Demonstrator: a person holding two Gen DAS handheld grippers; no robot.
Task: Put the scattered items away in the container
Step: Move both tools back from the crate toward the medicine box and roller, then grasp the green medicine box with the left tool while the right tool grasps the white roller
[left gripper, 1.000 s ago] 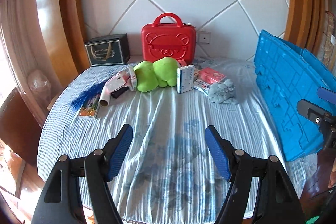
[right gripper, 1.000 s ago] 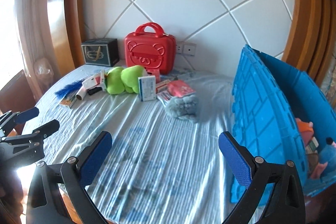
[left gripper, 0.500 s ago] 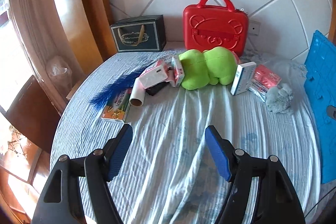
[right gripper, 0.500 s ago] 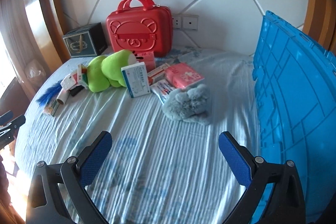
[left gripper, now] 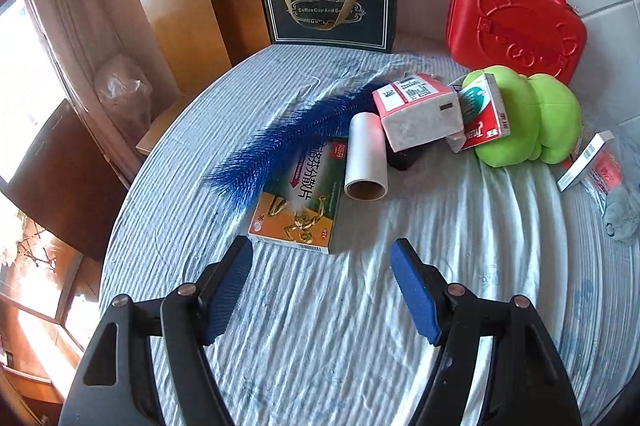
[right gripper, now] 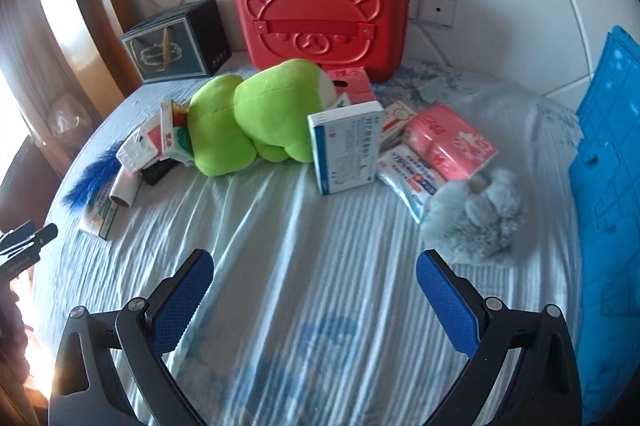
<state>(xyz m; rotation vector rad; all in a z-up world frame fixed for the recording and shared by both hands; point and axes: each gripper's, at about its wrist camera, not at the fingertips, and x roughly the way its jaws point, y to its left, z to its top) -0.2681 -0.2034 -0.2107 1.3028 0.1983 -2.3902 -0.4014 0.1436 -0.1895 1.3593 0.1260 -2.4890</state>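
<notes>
Holding both pairs of fingers wide apart and empty: left gripper [left gripper: 322, 258] just short of the flat green-and-orange box [left gripper: 298, 202], right gripper [right gripper: 314, 274] over bare striped cloth, with the grey fluffy toy [right gripper: 476, 218] just beyond its right finger.

Closing in, compared with a second ago: both grippers now lower and far nearer the clutter, the left one swung toward the left edge of the table [left gripper: 360, 346], the right one toward the middle.

Lying near that left edge: box, blue feather [left gripper: 276, 150] across its far end, white roll [left gripper: 366, 156] touching its right side. Sitting toward the back edge: green plush [right gripper: 256, 114], blue-and-white box [right gripper: 346, 150] leaning on it, pink packs [right gripper: 450, 142], red case [right gripper: 322, 10] and dark gift box [left gripper: 330, 8] by the wall.

Standing at the right edge, well apart from the left-side clutter: blue crate [right gripper: 608, 162].

Probably lining up first picks; nothing from this spread lifted yet.
</notes>
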